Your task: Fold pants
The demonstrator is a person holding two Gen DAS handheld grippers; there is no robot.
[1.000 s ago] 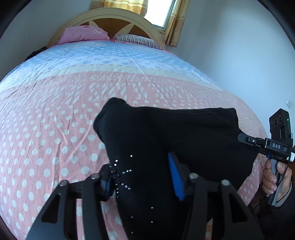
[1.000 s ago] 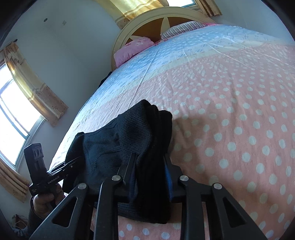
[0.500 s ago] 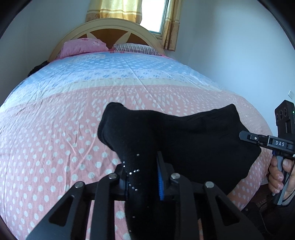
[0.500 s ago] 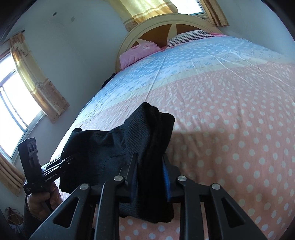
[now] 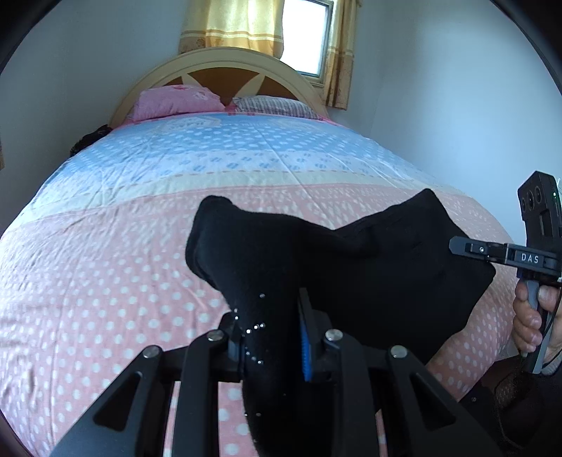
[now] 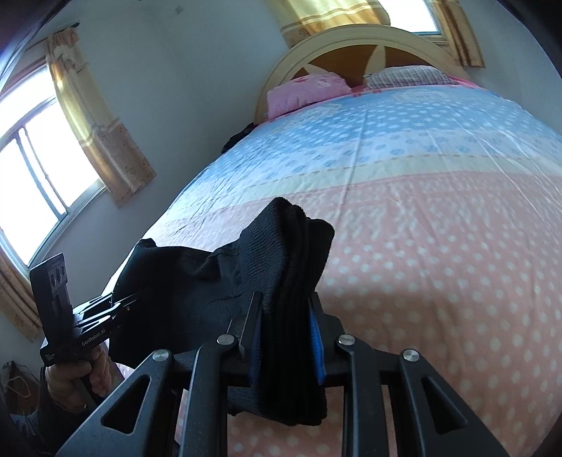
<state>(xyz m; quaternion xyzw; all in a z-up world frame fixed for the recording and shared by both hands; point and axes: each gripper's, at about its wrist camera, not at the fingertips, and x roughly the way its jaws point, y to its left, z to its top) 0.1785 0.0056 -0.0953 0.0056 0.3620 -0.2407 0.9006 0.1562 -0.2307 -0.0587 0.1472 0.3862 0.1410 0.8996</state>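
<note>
My right gripper (image 5: 456, 246) read "DAS" on its side, my left gripper (image 6: 123, 306) "GenRobot.AI". Both sets of jaws were nearly closed, each pinching a bunched end of the black pants (image 5: 351, 267), which hung slack between them above the pink dotted end of the bed (image 5: 87, 281).

A wide bed (image 5: 105, 274) carries a dotted spread, pink near the foot and blue toward the arched cream headboard (image 5: 224, 70). Two pillows (image 5: 175, 103) lie against the headboard. Behind it, a bright window (image 5: 304, 33) with yellow curtains (image 5: 228, 24) breaks pale walls (image 5: 456, 105).
</note>
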